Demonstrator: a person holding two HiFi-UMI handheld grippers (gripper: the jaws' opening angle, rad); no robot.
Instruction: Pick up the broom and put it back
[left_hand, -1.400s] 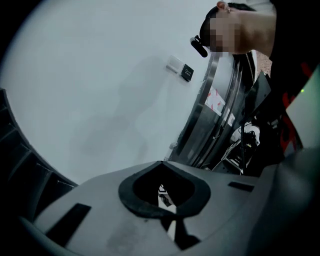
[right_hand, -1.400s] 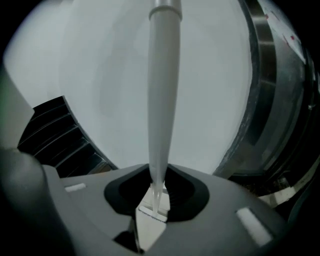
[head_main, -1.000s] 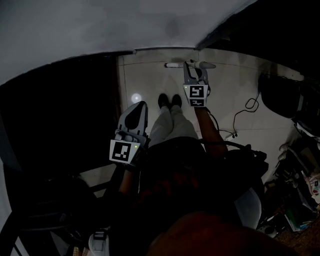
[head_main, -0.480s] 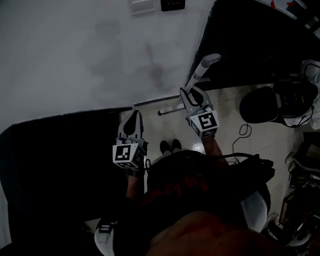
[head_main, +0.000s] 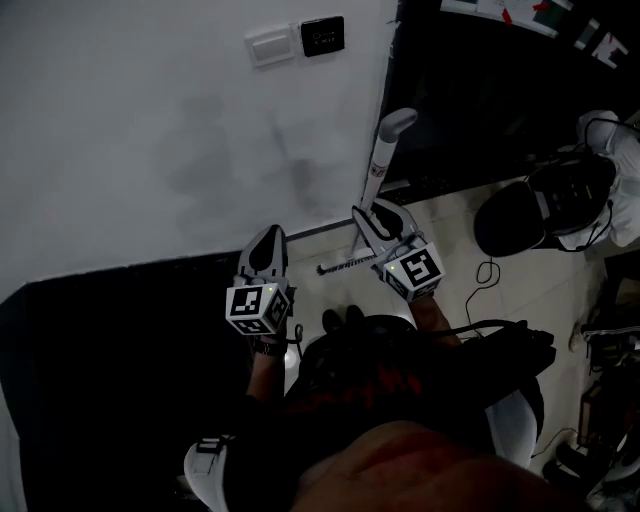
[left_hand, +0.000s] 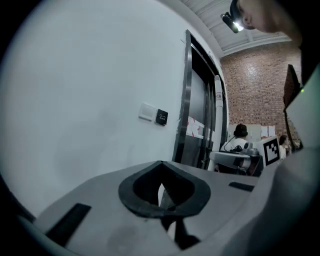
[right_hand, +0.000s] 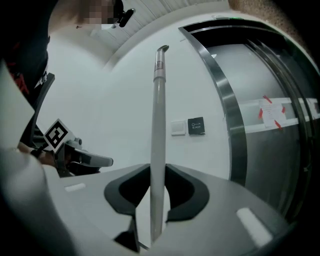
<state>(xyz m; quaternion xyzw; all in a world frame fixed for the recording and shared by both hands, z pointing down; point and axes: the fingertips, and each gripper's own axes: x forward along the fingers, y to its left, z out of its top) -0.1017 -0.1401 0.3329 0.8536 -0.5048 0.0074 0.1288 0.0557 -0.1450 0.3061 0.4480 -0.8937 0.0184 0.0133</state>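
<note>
Two hand-held grippers are raised in front of you, and only one carries anything. The right hand-held gripper (right_hand: 152, 197) pinches the pale shaft of the broom (head_main: 381, 160) between its pads. The left hand-held gripper (left_hand: 162, 202) is pressed together on nothing and hangs beside it, near the white wall (head_main: 150, 130). The likeliest trouble is the shaft turning in your grip, because it is thin, round and held at one spot only, with a long length standing above the jaws. A quick swing could let it pivot or slide down through the pads. The capped top could also knock the wall, the switch plates (head_main: 270, 45) or the metal door frame (right_hand: 225, 100) as you carry it over. The dim light makes that gap hard for you to judge. From the right hand-held gripper the broom rises almost upright and leans slightly toward the doorway. Its lower end drops out of sight below the jaws toward the floor (head_main: 470, 290) just ahead of your feet.
</note>
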